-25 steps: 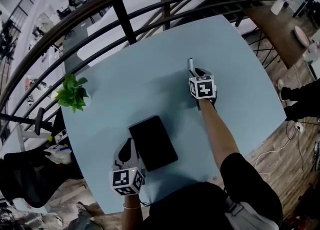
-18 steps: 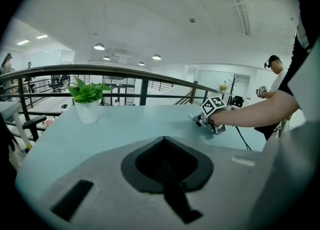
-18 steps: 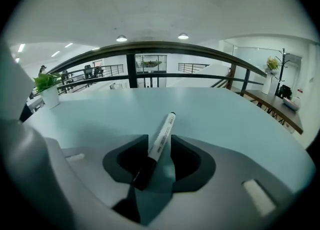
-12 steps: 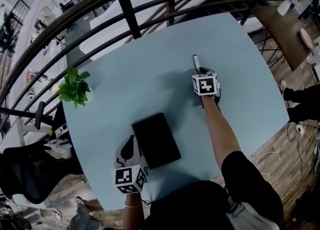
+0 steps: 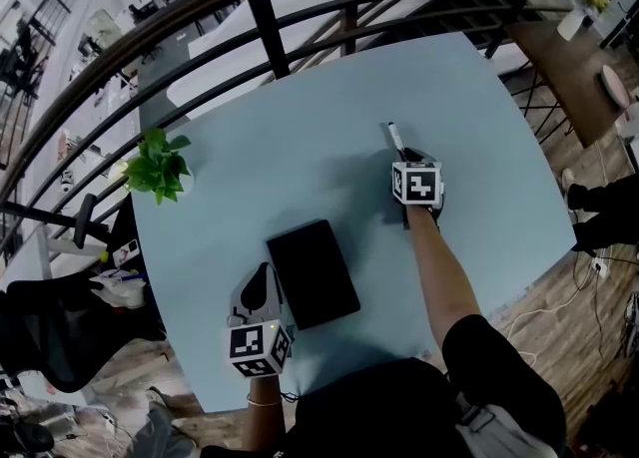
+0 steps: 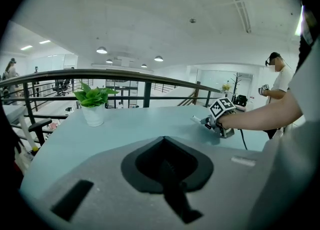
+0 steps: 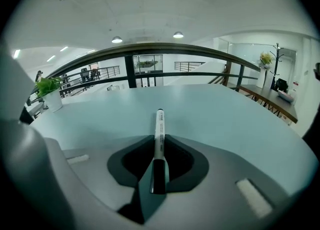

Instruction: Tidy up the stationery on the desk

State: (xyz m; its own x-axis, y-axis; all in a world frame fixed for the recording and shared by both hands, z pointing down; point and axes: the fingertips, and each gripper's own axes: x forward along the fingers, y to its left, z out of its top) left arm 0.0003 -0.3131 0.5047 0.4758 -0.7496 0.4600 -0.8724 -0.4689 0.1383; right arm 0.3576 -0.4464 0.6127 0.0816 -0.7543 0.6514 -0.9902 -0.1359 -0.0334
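Note:
A white marker (image 5: 395, 138) with a black cap is clamped in my right gripper (image 5: 404, 157) over the far right part of the pale blue table (image 5: 300, 137). It sticks out forward between the jaws, and the right gripper view shows the same marker (image 7: 159, 134) pinched at its capped end. A black rectangular case (image 5: 313, 274) lies flat near the front edge. My left gripper (image 5: 262, 278) rests just left of the case, jaws shut with nothing in them. In the left gripper view, the right gripper (image 6: 220, 119) is ahead to the right.
A small potted plant (image 5: 160, 165) stands at the table's far left edge. A dark curved railing (image 5: 270, 27) runs behind the table. Beyond the right edge are a wooden floor and another table (image 5: 559, 57). A black chair (image 5: 50, 336) sits at lower left.
My right gripper has drawn back a little toward me with the marker. The left gripper and the black case stay where they were; the view itself shifted slightly.

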